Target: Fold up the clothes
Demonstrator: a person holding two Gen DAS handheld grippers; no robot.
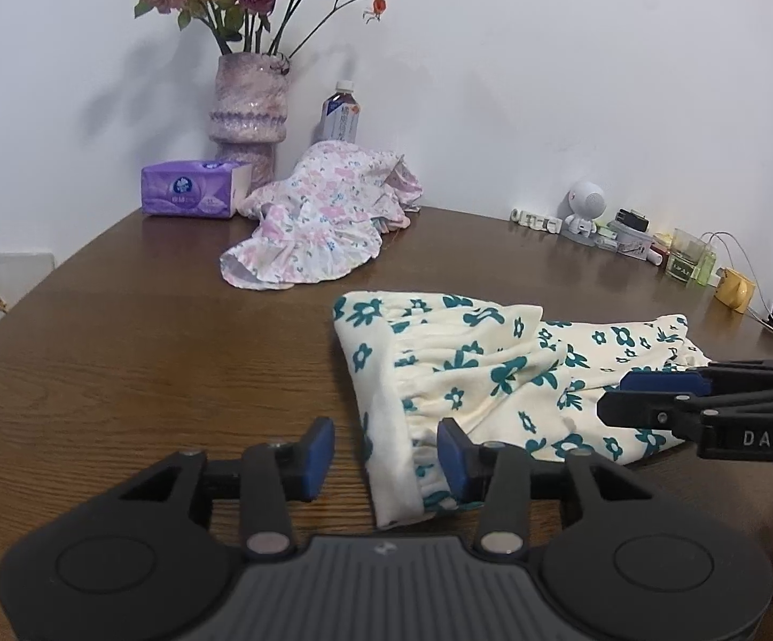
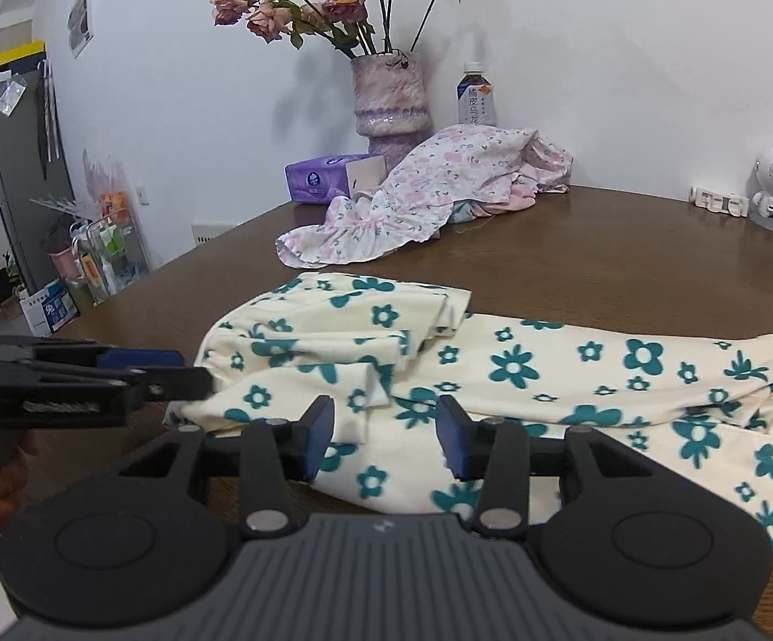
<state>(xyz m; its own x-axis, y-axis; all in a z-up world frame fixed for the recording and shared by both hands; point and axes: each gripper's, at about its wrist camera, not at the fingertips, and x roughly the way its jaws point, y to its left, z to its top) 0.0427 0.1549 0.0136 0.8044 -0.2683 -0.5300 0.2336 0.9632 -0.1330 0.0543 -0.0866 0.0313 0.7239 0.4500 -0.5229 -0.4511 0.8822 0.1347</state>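
Observation:
A cream garment with teal flowers (image 1: 493, 374) lies partly folded on the brown wooden table (image 1: 146, 347). My left gripper (image 1: 385, 459) is open at its near left end. The folded white edge lies between the blue pads, and neither pad presses on it. In the right wrist view the same garment (image 2: 546, 374) spreads out to the right. My right gripper (image 2: 385, 440) stands open just over its near edge, with cloth below the gap. Each gripper shows side-on in the other's view: the right one (image 1: 653, 390) and the left one (image 2: 172, 368).
A crumpled pink floral garment (image 1: 311, 229) lies at the back of the table. Behind it stand a vase of dried roses (image 1: 250, 107), a purple tissue pack (image 1: 188, 189) and a bottle (image 1: 339, 117). A small white figure (image 1: 584, 211) and clutter line the back right edge.

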